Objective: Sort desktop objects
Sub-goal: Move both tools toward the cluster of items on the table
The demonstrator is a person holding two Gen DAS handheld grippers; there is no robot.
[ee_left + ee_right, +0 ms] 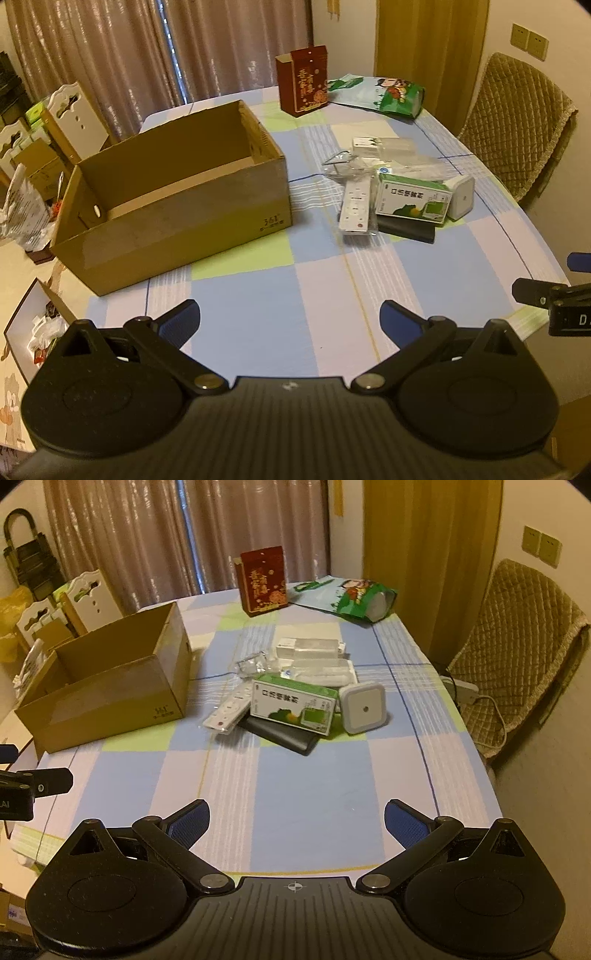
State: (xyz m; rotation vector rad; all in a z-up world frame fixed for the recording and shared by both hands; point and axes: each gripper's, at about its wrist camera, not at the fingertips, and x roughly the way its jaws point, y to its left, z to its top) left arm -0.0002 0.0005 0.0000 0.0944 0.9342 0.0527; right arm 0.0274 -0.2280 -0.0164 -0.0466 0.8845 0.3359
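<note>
Both grippers hang over the near edge of the table (295, 794), fingers spread wide and holding nothing: the left gripper (290, 314) faces the gap between box and pile, the right gripper (297, 814) faces the pile head on.

The cardboard box (177, 206) stands open on the left side of the table. What shows of its floor is bare, though the near wall hides part of it. The loose things lie in a heap well ahead of the fingers, right of the box: a white remote (231, 710) in a clear wrap, a green-and-white carton (293, 705) leaning across a black wallet-like case (291, 738), a white square night light (364, 709) just beside the carton, and clear plastic packets (314, 661) behind. A red box (264, 579) and a green bag (354, 598) sit at the far end.

By my reading, the heap awaits sorting, and the box looks the likely home for it. This fits a reach about to start; it fits equally a pause between picks.

A pick from here calls for a long forward reach. The remote's slippery wrap and the stacked carton and case need care, since lifting one may drag its neighbour.
</note>
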